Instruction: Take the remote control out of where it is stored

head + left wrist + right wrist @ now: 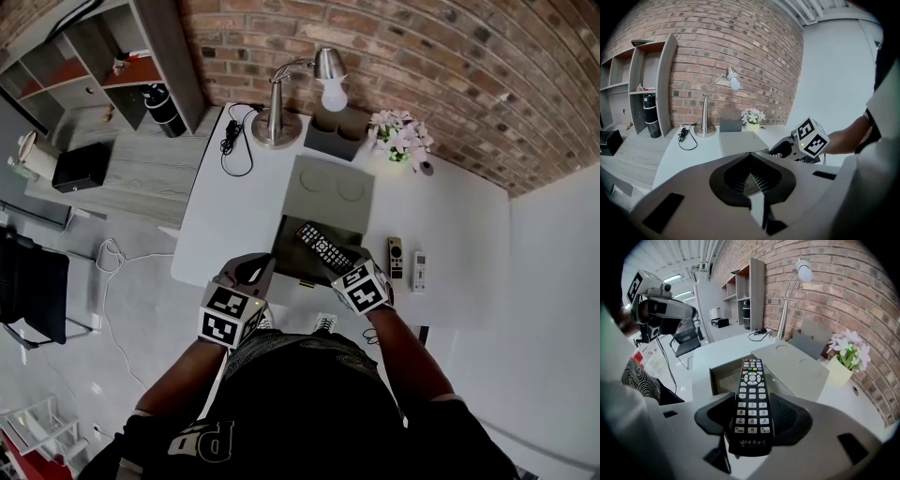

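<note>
Right gripper view: my right gripper [751, 419] clamps the remote control [750, 392] by its lower end, above the drawer [721, 377]. Left gripper [751, 179]: closed, empty.

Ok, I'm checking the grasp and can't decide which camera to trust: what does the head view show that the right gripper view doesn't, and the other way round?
Head view only: a small dark remote and a small white remote lying on the white table, right of the drawer.

Right gripper view only: the right tool shut on the black remote's lower end, buttons facing up.

Both: that remote held over the open drawer, the lamp, the flowers and the left tool.
</note>
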`<state>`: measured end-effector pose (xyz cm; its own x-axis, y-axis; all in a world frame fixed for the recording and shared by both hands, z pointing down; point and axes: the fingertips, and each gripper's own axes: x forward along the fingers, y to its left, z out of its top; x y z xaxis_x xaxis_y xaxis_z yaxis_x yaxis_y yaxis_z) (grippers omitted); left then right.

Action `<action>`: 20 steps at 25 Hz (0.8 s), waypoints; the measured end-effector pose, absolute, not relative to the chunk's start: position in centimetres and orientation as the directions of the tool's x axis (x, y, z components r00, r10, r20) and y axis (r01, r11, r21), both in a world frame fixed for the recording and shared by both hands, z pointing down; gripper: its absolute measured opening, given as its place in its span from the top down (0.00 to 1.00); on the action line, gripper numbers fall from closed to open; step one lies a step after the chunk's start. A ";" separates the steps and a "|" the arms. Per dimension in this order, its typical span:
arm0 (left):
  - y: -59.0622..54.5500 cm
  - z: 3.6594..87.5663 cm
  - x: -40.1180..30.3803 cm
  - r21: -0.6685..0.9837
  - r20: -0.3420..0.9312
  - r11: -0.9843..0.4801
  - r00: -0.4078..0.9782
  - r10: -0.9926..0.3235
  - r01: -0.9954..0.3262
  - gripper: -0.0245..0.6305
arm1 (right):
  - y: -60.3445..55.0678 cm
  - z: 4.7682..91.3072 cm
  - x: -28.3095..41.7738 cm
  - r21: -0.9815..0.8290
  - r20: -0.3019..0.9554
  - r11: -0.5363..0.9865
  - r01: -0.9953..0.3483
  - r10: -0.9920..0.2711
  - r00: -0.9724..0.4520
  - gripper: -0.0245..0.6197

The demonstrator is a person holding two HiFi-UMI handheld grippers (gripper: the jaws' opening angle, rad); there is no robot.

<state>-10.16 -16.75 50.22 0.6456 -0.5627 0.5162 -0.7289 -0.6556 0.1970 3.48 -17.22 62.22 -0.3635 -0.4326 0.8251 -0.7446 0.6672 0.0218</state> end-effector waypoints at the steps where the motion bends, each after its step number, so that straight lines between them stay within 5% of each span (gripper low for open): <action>1: -16.8 50.2 -9.9 0.194 0.516 -0.659 0.647 -0.561 -0.726 0.95 | -17.0 61.8 3.6 0.017 0.818 0.658 -0.753 -0.441 -0.368 0.60; 20: -15.5 50.3 -2.1 0.190 0.523 -0.751 0.712 -0.468 -0.632 0.95 | -14.2 60.6 19.0 -0.018 0.761 0.265 -0.964 -0.621 -0.186 0.60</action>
